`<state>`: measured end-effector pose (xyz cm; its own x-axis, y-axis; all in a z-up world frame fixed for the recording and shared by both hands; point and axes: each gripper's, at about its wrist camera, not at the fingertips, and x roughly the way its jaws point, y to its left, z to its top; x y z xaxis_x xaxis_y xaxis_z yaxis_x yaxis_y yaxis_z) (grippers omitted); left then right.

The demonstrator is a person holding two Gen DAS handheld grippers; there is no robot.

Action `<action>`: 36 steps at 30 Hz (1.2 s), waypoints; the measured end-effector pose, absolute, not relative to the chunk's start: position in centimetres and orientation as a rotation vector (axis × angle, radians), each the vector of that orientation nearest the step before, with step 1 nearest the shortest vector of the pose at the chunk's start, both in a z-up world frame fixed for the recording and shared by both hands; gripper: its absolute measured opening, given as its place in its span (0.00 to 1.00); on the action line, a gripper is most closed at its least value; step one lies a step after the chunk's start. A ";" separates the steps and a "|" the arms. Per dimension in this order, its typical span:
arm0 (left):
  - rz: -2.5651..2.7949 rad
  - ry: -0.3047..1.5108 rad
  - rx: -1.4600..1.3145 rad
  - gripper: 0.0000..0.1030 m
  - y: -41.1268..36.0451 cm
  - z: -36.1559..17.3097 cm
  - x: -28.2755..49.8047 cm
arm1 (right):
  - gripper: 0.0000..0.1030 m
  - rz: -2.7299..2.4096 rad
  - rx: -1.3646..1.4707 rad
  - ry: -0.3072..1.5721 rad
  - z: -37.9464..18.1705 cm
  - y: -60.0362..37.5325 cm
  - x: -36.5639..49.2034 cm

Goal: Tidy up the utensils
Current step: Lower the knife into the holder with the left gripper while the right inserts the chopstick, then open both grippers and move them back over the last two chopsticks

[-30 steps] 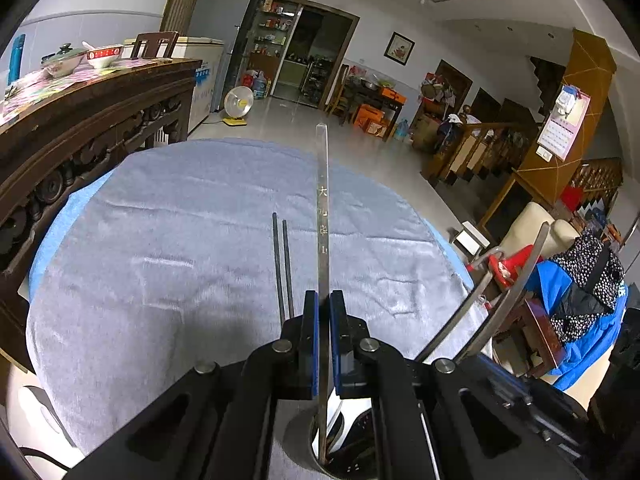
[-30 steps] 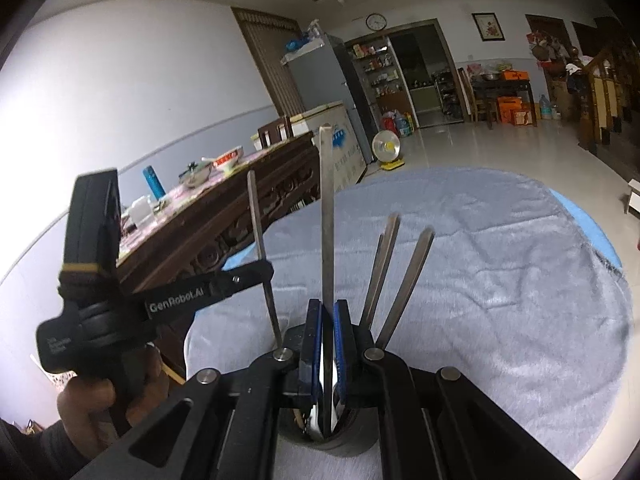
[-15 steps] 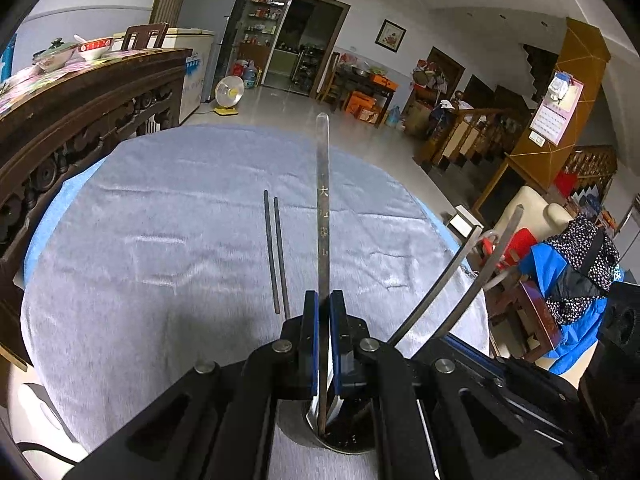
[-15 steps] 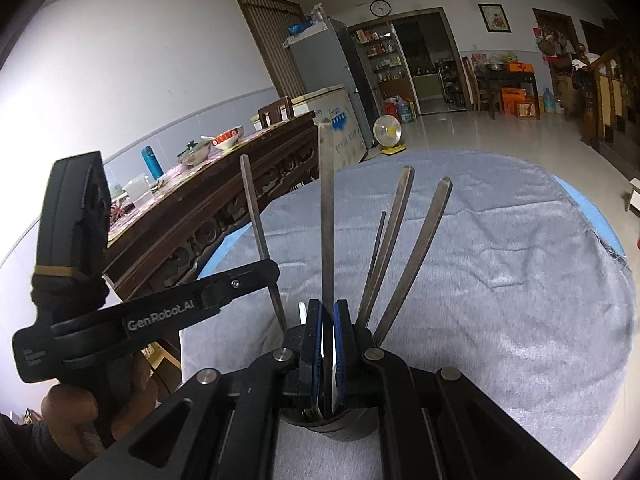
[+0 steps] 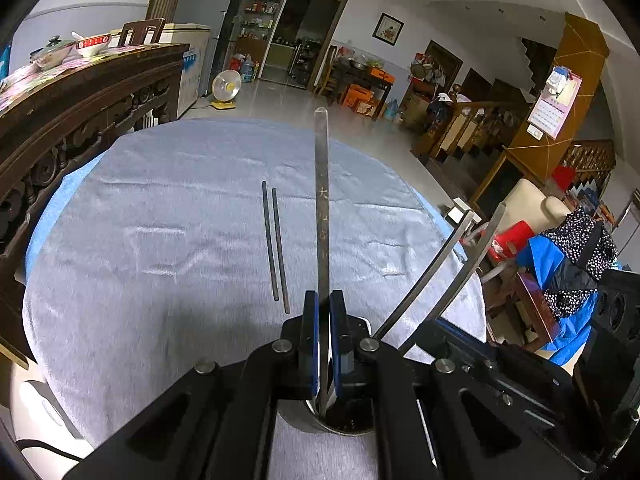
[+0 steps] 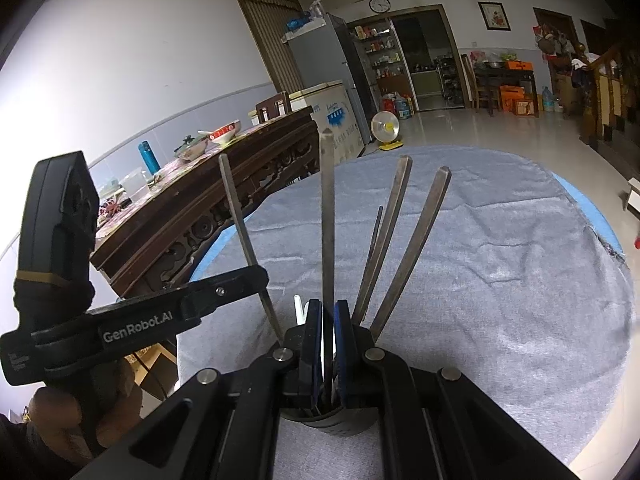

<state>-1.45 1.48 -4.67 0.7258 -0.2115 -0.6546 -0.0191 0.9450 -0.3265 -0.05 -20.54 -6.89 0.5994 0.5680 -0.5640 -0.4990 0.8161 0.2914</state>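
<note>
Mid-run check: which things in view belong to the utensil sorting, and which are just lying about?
Job:
- metal holder cup
- engraved metal utensil in left tongs
- utensil handles in the cup
- dark chopsticks on cloth

Lying about:
- fan
- bowls
- blue bottle

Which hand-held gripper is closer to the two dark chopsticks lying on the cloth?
Left. The chopsticks end just ahead-left of the left hand-held gripper; the right hand-held gripper has them beyond the upright handles.
</note>
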 end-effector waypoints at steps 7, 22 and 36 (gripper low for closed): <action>-0.105 0.761 -0.328 0.19 1.8 -4.1 -2.2 | 0.60 0.603 0.114 0.642 -5.6 -21.3 -1.0; 0.112 0.585 -0.490 0.48 9.6 -1.0 -5.2 | 0.71 0.451 0.355 0.575 -4.0 -30.7 -0.4; 0.296 1.042 -0.439 0.49 14.6 -12.5 2.9 | 0.71 0.336 0.400 0.953 -13.8 -34.2 7.1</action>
